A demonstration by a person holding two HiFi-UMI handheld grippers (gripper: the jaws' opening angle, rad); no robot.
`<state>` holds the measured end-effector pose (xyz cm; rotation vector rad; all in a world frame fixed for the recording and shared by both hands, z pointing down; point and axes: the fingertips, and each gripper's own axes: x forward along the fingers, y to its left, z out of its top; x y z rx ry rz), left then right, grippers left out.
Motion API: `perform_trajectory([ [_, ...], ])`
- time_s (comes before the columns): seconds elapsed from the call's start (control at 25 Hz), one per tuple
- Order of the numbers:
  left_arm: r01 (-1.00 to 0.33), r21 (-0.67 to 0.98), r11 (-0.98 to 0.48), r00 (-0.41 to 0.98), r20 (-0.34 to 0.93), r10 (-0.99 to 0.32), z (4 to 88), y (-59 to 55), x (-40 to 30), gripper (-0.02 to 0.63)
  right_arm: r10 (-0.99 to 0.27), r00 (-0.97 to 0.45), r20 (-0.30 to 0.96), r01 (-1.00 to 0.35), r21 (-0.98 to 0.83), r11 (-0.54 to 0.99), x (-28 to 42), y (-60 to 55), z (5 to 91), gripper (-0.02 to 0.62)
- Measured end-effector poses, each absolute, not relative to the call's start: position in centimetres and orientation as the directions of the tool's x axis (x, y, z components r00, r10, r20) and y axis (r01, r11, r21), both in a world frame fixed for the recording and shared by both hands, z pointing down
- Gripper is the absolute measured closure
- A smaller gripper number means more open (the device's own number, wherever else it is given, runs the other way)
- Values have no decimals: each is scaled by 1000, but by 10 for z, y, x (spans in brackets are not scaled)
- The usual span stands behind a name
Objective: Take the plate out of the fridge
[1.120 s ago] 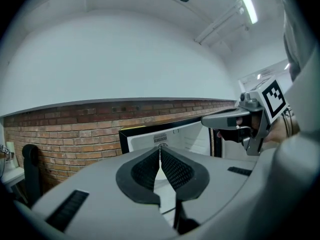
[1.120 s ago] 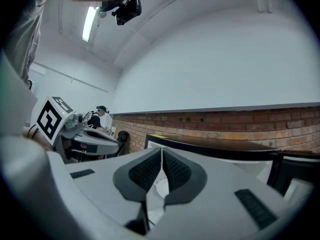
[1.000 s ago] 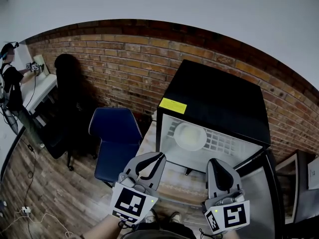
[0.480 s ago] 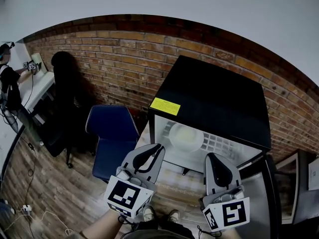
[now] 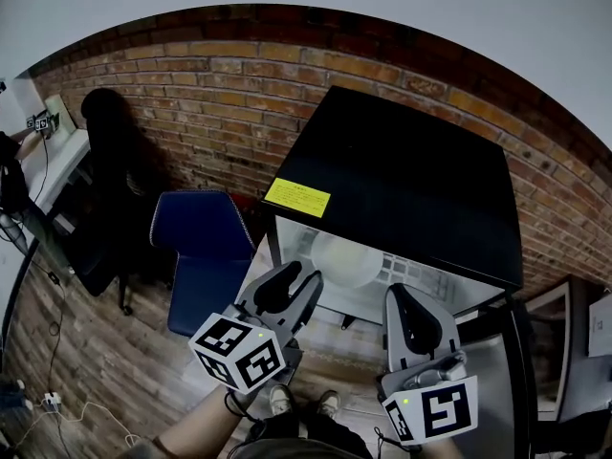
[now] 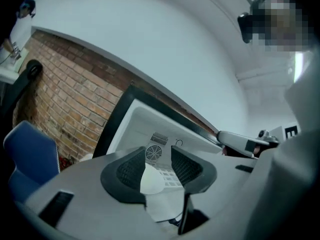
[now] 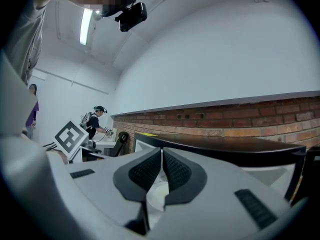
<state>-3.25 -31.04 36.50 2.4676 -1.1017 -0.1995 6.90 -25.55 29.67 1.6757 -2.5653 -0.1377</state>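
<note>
A white plate [image 5: 346, 258] lies on the wire shelf inside the black mini fridge [image 5: 411, 189], whose front stands open. My left gripper [image 5: 304, 277] hovers just in front of the opening, left of the plate. Its jaws are opening and hold nothing. In the left gripper view the plate [image 6: 150, 180] shows through the gap of the left gripper [image 6: 158, 152], still some way off. My right gripper [image 5: 394, 295] is shut and empty, in front of the fridge's right half. In the right gripper view the plate [image 7: 159, 194] lies below the closed right gripper [image 7: 161, 152].
The fridge door [image 5: 497, 371] hangs open at the right. A blue chair [image 5: 206, 256] stands left of the fridge against the brick wall [image 5: 220, 94]. A yellow label [image 5: 297, 197] sits on the fridge top. A person [image 5: 11, 175] works at a desk far left.
The left gripper's jaws have parted from shut, and it has turned and moved up towards the fridge opening. The right gripper has hardly shifted and stays shut.
</note>
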Motion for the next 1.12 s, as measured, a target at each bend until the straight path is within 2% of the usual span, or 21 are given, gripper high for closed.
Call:
perform_trajectory([
  [0.2, -613, 609, -504, 678, 79, -730, 405, -323, -30, 442, -914, -405, 29, -908, 109, 405, 70, -261, 305, 563],
  [0.44, -542, 740, -398, 692, 125, -712, 451, -338, -20, 435, -912, -406, 61, -907, 97, 410, 70, -268, 321, 563],
  [0.68, -375, 895, -243, 718, 114, -687, 481, -348, -10, 431, -908, -409, 95, -902, 107, 418, 65, -275, 338, 563],
  [0.92, -218, 968, -125, 746, 83, -661, 497, -349, 4, 425, -903, -414, 115, -900, 94, 425, 63, -279, 348, 563],
  [1.12, -191, 979, -74, 751, 97, -653, 507, -352, 12, 426, -902, -412, 127, -903, 78, 423, 66, -282, 354, 563],
])
